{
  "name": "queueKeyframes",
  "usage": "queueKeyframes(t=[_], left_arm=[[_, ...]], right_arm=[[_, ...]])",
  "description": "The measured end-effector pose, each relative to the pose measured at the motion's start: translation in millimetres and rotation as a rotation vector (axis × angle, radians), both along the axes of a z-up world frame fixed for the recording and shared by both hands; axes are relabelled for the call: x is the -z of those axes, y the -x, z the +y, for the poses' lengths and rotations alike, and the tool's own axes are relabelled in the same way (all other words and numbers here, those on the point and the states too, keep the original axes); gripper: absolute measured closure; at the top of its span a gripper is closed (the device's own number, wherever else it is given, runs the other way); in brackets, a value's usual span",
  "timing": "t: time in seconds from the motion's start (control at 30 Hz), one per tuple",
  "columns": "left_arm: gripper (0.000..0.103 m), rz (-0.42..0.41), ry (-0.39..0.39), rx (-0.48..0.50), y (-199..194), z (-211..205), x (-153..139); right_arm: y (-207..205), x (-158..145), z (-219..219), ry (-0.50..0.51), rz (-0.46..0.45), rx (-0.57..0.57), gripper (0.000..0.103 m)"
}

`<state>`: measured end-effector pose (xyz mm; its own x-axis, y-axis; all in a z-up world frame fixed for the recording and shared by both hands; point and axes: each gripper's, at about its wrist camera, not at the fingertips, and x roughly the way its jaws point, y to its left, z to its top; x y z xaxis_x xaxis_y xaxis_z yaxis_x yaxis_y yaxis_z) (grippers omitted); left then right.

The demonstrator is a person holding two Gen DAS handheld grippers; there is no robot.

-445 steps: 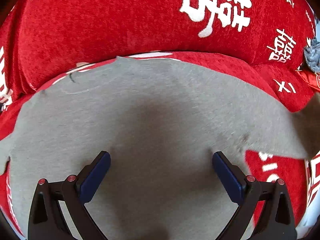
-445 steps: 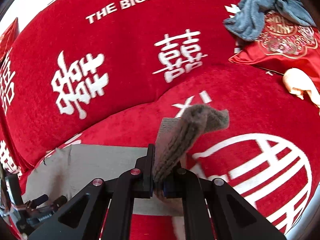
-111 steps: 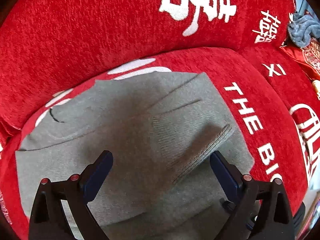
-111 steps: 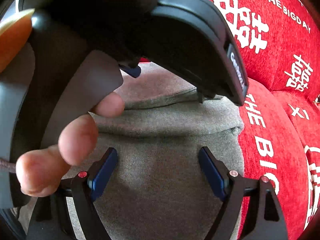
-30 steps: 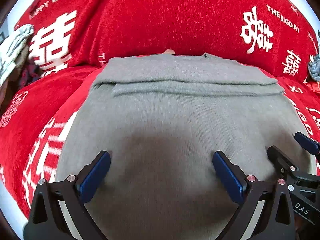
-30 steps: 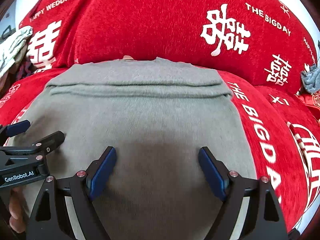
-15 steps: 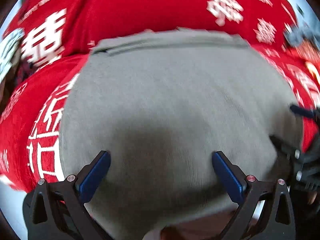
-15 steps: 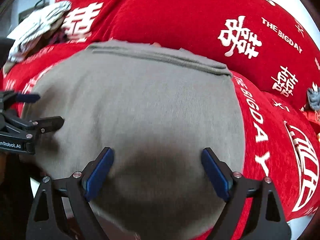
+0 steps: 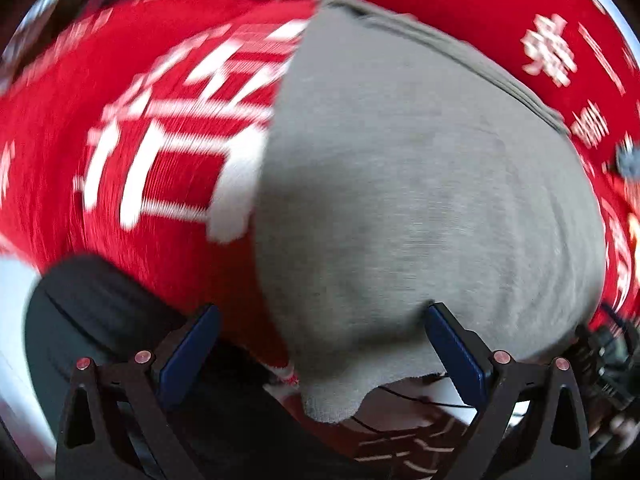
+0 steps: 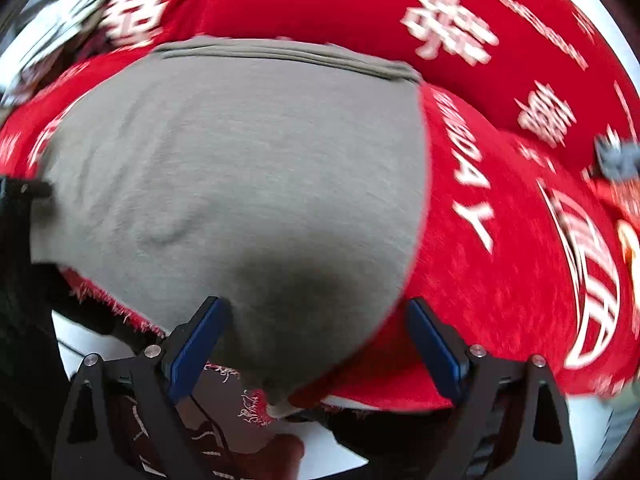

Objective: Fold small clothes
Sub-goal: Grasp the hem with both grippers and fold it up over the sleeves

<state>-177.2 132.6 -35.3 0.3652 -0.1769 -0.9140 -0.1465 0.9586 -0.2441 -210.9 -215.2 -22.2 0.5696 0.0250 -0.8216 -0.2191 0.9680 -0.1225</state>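
A grey knit garment (image 9: 420, 184) lies flat on the red sofa seat, its far edge folded into a band against the backrest. Its near hem droops over the seat's front edge. My left gripper (image 9: 322, 320) is open over the near left corner (image 9: 332, 396), which hangs between the fingers, and the right finger (image 9: 452, 344) overlaps the hem. In the right wrist view the garment (image 10: 240, 168) fills the middle. My right gripper (image 10: 318, 314) stands wide open over the near right corner (image 10: 280, 376), with no pad pressing the cloth. Both views are motion-blurred.
The red sofa cover (image 10: 500, 260) carries white characters and lettering, with a fringed front edge (image 10: 104, 300) and pale floor below. A grey-blue cloth (image 10: 616, 156) lies far right and a whitish cloth (image 10: 60, 28) far left. A dark rounded object (image 9: 100, 320) sits below the seat's left part.
Both grippers have drawn back from the middle of the garment to its near hem and tipped downward. The left one swung to the left corner, the right one to the right corner.
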Motion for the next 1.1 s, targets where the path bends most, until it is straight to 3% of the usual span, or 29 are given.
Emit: queueKeyframes(t=[0.1, 0.17, 0.2, 0.3, 0.37, 0.43, 0.47, 0.53, 0.6, 0.63, 0.77, 0.93, 1.1], left_arm=[[0.001, 0.04, 0.016, 0.048, -5, -9, 7], [0.003, 0.036, -0.016, 0.114, -5, -25, 5], [0.013, 0.024, -0.046, 0.15, -4, -35, 2], [0.029, 0.0, -0.114, 0.192, 4, -58, -4], [0.045, -0.006, -0.111, 0.198, 7, -62, -8], [0.068, 0.0, -0.096, 0.197, 11, -58, -11], [0.072, 0.001, -0.093, 0.193, 11, -54, -14], [0.086, -0.012, -0.091, 0.184, 11, -49, -23], [0.086, -0.035, -0.089, 0.185, 9, -46, -33], [0.091, -0.05, -0.086, 0.189, 8, -45, -39], [0.091, -0.134, -0.062, 0.2, 3, -46, -67], [0.091, -0.227, -0.041, 0.154, -47, -30, -92], [0.091, -0.237, -0.049, 0.112, -91, -27, -84]], right_arm=[[-7, 9, -8, -0.042, 0.072, 0.039, 0.01], [-6, 11, -6, -0.028, 0.072, 0.038, 0.009], [-5, 12, -4, -0.03, 0.076, 0.025, 0.011], [1, 8, 3, -0.001, 0.051, -0.006, 0.037], [4, 4, 4, -0.012, 0.042, -0.027, 0.068], [3, -1, -1, -0.042, 0.041, -0.027, 0.084], [2, -3, -5, -0.074, 0.045, -0.026, 0.087], [0, -7, -11, -0.14, 0.054, -0.027, 0.089], [-1, -14, -18, -0.202, 0.048, -0.042, 0.089], [-1, -19, -20, -0.232, 0.04, -0.05, 0.09], [-4, -47, -33, -0.366, -0.023, -0.051, 0.09], [-39, -80, -41, -0.423, -0.115, -0.024, 0.09], [-99, -88, -40, -0.457, -0.122, 0.04, 0.09]])
